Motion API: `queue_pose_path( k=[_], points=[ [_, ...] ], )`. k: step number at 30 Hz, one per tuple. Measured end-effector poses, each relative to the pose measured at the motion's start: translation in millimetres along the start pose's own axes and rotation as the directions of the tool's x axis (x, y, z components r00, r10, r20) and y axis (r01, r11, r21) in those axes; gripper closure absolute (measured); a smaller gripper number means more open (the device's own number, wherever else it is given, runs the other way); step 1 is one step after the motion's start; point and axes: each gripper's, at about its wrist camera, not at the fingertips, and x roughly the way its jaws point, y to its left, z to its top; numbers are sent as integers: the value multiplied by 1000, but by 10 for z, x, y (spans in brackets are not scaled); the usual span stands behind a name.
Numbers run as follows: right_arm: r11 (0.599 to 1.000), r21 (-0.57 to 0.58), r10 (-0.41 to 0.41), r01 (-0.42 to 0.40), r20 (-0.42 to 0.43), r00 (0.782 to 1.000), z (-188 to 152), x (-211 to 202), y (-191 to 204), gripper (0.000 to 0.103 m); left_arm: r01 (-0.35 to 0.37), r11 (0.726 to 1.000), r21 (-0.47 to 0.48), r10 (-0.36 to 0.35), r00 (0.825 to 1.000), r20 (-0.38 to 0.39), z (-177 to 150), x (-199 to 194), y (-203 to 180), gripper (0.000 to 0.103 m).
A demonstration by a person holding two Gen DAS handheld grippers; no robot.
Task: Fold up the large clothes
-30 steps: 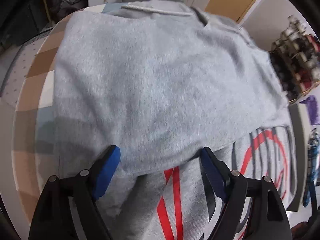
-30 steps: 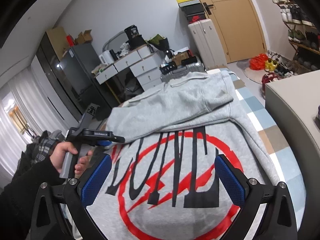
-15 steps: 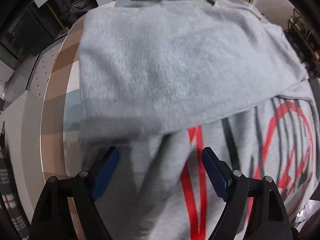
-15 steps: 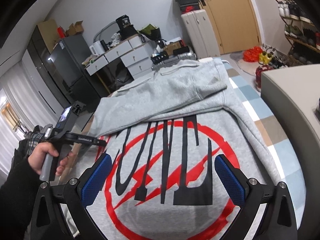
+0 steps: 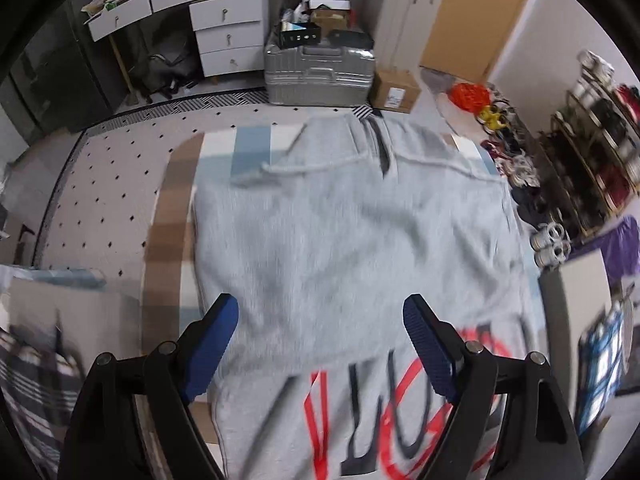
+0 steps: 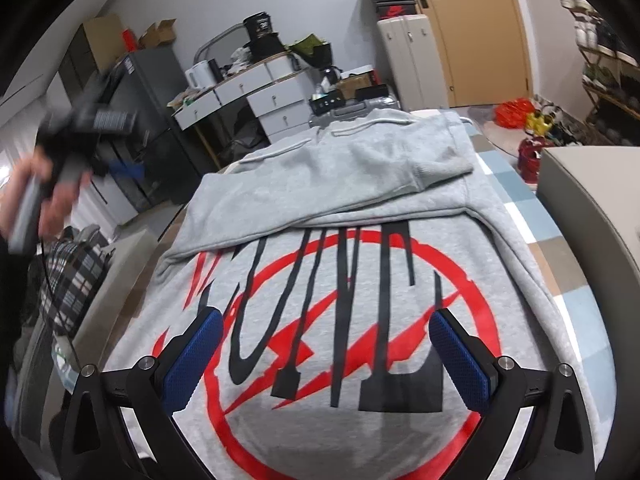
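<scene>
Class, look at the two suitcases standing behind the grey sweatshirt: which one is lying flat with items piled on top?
The silver ribbed suitcase, lying flat on the floor with boxes on it. The beige suitcase stands upright behind it.

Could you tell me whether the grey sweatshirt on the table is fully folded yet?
Partly folded: the sweatshirt's sleeve lies folded across its upper part, while the printed lower body is spread flat.

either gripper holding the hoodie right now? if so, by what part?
Neither. The left gripper and right gripper are both open above the grey hoodie, with no fabric pinched between their fingers.
</scene>
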Motion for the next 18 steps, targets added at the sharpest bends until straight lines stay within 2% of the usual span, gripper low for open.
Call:
queue_pose_path(
  k=[1, 2, 4, 6, 7, 8, 10, 14, 18],
  points=[
    [1000, 5, 12, -12, -6, 1000, -5, 0, 6, 0, -1, 1000, -10, 0, 1000, -16, 157, 15, -88, 22],
    [1000, 9, 18, -18, -9, 1000, -6, 4, 9, 0, 4, 1000, -11, -4, 1000, -20, 150, -17, -92, 22],
    [999, 20, 40, -40, -16, 999, -9, -10, 6, 0, 1, 1000, 9, -1, 1000, 3, 356, 10, -329, 22],
    [998, 26, 55, -54, -15, 998, -10, -37, 9, 0, -67, 997, 48, 66, 998, 22, 532, 131, -510, 22],
    [998, 30, 64, -64, -12, 998, -5, -55, 3, 0, -133, 989, 71, 132, 991, 23, 661, 324, -652, 22],
    [997, 37, 72, -72, -10, 997, 1, -75, -7, 0, -182, 981, 65, 181, 983, 21, 706, 435, -647, 22],
    [994, 55, 100, -99, -7, 995, 11, -106, -34, 0, -226, 974, 30, 226, 974, 2, 836, 729, -665, 22],
    [985, 85, 151, -149, -16, 988, 28, -127, -110, 0, -172, 984, -52, 173, 985, 8, 1114, 1413, -581, 22],
    [977, 119, 183, -177, -40, 982, 48, -51, -234, 0, -207, 978, 4, 207, 978, -29, 1258, 2133, -613, 22]
  ],
)
